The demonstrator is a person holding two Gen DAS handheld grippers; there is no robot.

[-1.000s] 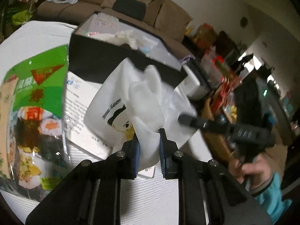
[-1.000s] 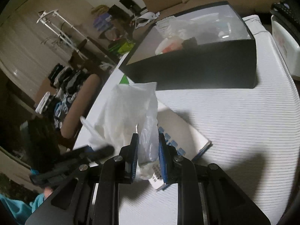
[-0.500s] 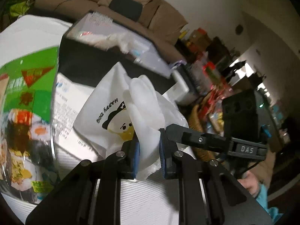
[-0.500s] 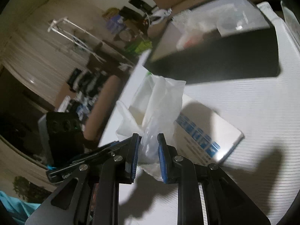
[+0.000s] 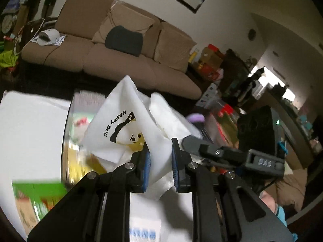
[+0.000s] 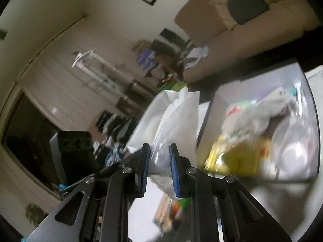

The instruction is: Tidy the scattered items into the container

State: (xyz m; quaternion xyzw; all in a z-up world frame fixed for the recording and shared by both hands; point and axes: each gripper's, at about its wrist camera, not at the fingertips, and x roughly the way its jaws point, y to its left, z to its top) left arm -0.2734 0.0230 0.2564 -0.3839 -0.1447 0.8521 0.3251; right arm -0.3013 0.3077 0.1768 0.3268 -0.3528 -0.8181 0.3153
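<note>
A white plastic bag (image 5: pixel 121 133) printed with a cartoon dog hangs in the air between both grippers. My left gripper (image 5: pixel 159 167) is shut on one bunched edge of it. My right gripper (image 6: pixel 159 169) is shut on the other edge of the bag (image 6: pixel 173 119). The other gripper's dark finger (image 5: pixel 212 151) reaches in from the right in the left wrist view. The black-walled container (image 6: pixel 203 133) lies just beyond and below the bag, with its inner wall (image 5: pixel 66 133) partly hidden behind the bag. Packets and a clear bag fill it.
A green snack packet (image 5: pixel 36 189) and a white box with blue print (image 5: pixel 143 234) lie on the white tablecloth (image 5: pixel 30 125) below. A brown sofa (image 5: pixel 113 58) stands behind the table. A hand in a teal sleeve (image 5: pixel 278 211) is at the lower right.
Both grippers have risen with the bag, lifting it off the table and carrying it toward the container. The container's inside now shows in both views, and the snack packet has dropped to the lower left.
</note>
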